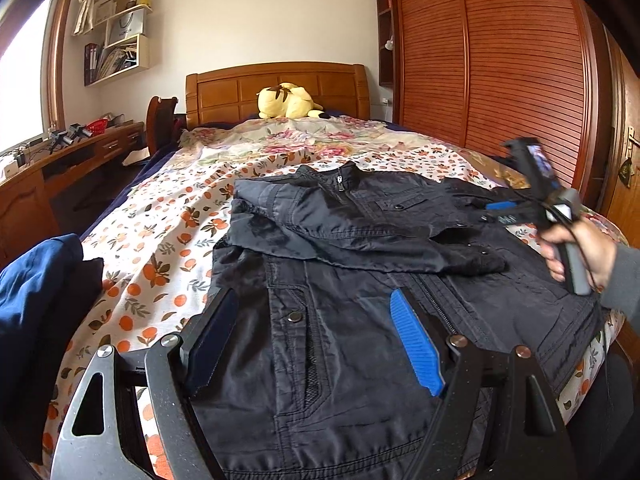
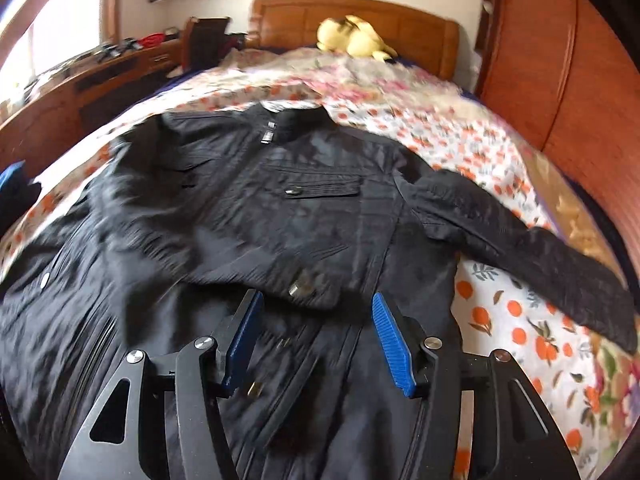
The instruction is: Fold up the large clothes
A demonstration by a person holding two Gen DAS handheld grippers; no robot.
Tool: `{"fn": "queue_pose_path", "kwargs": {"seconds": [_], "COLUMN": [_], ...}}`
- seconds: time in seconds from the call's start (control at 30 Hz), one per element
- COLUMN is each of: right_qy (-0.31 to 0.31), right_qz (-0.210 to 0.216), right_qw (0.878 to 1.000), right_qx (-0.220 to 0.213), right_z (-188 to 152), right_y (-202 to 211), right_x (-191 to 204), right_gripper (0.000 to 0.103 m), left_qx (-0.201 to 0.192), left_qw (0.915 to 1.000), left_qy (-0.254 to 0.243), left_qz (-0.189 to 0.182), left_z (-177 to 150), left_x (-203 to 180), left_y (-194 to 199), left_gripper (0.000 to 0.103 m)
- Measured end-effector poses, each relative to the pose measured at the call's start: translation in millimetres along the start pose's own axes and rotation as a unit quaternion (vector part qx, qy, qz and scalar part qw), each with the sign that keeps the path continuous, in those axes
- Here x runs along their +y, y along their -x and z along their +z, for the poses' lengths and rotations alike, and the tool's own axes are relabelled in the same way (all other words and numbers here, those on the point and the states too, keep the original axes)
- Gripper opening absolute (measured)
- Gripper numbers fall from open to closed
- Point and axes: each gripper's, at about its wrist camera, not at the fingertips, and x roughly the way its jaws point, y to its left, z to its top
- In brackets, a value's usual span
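Both the left gripper (image 1: 316,344) and right gripper (image 2: 316,340) hang spread, pinching nothing. The folded sleeve (image 1: 360,240) on the black jacket (image 1: 352,360) looks slippery. The 3 o'clock sleeve (image 2: 540,256) may drag it loose.

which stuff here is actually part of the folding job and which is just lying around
Part of the job:
- black jacket, one sleeve folded across its front
- left claw, open
- right claw, open
- floral bedspread it lies on

Just lying about:
- yellow plush toy
- navy garment at the bed edge
- desk
- wall shelves
- wardrobe
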Motion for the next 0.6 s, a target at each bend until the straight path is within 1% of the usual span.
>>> {"fn": "queue_pose_path", "kwargs": {"seconds": [0.13,0.3,0.37,0.4,0.43,0.47,0.5,0.53,0.6], "right_qy": [-0.03,-0.081,-0.085,-0.082,-0.077,-0.069,-0.059,-0.048,-0.034], "right_qz": [0.014,0.042,0.048,0.058,0.069,0.065,0.064,0.071,0.084], "right_qw": [0.999,0.993,0.992,0.992,0.991,0.991,0.992,0.993,0.993], "right_qx": [0.035,0.08,0.082,0.081,0.086,0.089,0.087,0.085,0.076], "right_z": [15.8,19.7,19.5,18.9,18.1,16.6,15.3,14.0,11.5], "right_y": [-33.1,-66.1,-71.7,-73.0,-75.1,-74.1,-72.7,-70.7,-64.6], "right_x": [-6.1,-18.8,-21.9,-21.7,-20.6,-18.8,-16.5,-14.3,-11.6], "right_gripper": [0.059,0.059,0.058,0.047,0.026,0.022,0.013,0.008,0.003], "left_qx": [0.004,0.008,0.01,0.011,0.012,0.012,0.012,0.012,0.012], "left_qw": [1.0,0.9999,0.9999,0.9999,0.9999,0.9999,0.9999,0.9999,0.9998], "left_qy": [-0.001,-0.008,-0.008,-0.009,-0.009,-0.009,-0.009,-0.009,-0.01], "left_qz": [-0.006,-0.006,-0.006,-0.006,-0.006,-0.006,-0.007,-0.007,-0.008], "left_z": [1.2,1.3,1.2,1.1,1.2,1.4,1.5,1.7,2.4], "left_x": [-5.1,-11.6,-12.5,-12.6,-12.7,-12.4,-12.5,-12.8,-14.0], "left_y": [-4.8,-8.5,-9.6,-10.2,-10.6,-11.0,-11.1,-11.4,-12.9], "left_gripper": [0.079,0.079,0.079,0.079,0.079,0.079,0.079,0.079,0.079]}}
